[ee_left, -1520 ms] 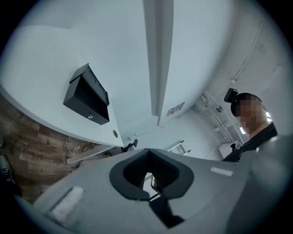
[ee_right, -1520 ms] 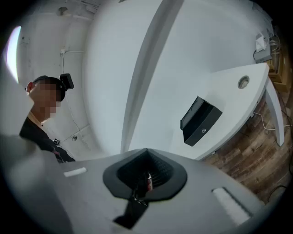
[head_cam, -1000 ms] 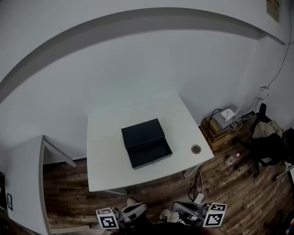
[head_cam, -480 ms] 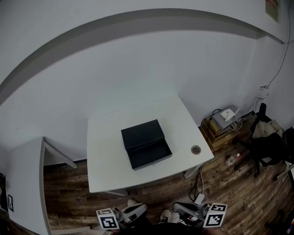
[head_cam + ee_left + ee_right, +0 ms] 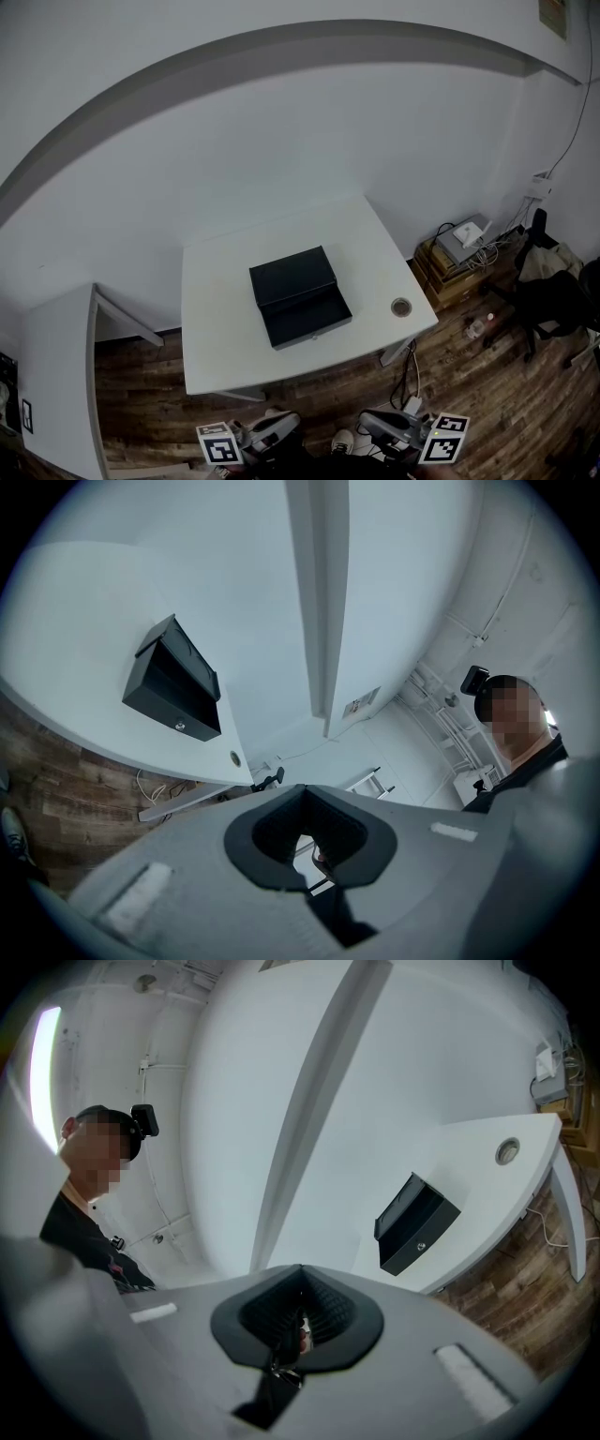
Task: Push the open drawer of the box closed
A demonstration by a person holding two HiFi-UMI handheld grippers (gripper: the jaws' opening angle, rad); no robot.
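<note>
Black box, middle of a white table; its drawer stands open on the near side, well apart from both grippers. Small round item sits near the table's near right corner (too small to identify). Left gripper and right gripper are held low at the near edge of the head view, over a wooden floor. Each gripper has its jaws pressed together, with nothing between them.

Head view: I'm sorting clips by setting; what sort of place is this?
Likely a small office: a white table with a black box, a dark office chair, wood floor.
</note>
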